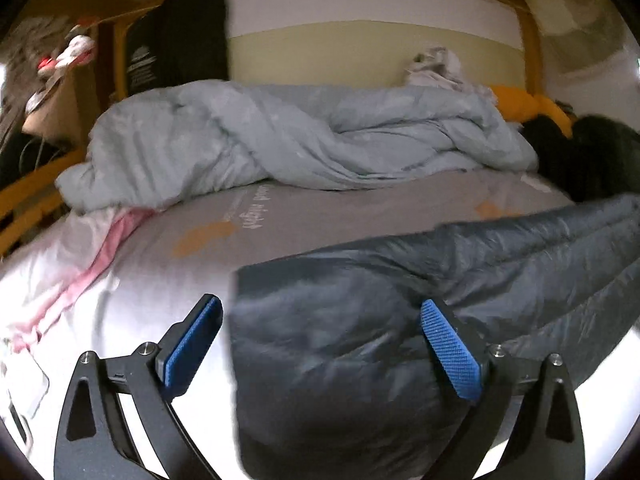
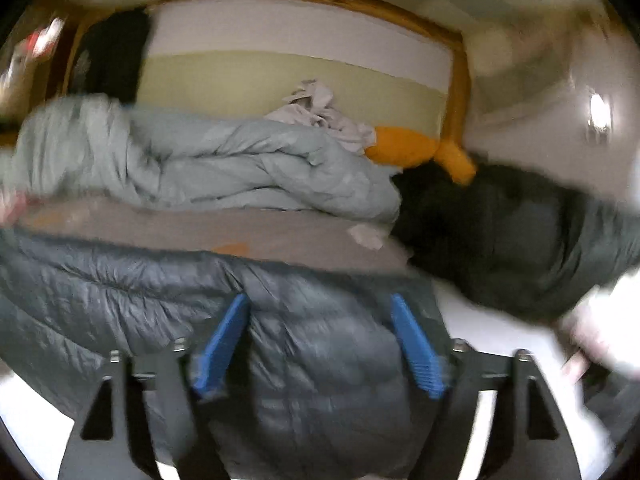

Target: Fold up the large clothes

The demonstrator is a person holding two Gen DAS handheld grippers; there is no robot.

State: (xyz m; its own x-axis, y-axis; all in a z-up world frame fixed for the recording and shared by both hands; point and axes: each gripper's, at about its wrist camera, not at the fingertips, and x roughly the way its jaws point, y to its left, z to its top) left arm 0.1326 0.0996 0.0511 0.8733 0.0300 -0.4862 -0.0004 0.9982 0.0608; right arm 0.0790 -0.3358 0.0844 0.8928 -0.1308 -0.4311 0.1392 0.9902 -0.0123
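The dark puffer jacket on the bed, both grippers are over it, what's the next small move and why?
Probably close both grippers on the fabric. The left gripper and right gripper both stand open, and the dark puffer jacket bulges between the blue pads in each view, ungripped. It lies across the grey bedsheet, so a fold needs a hold first.

Left tool (image 1: 320,334): I see its jaws spread wide, blue pads (image 1: 450,350) bare. Dark grey puffer jacket (image 1: 400,300) lies near, right of centre on the bed (image 1: 280,220), its left edge between the pads. Pale blue duvet (image 1: 280,136) bunched far. Pink cloth (image 1: 100,252) left.
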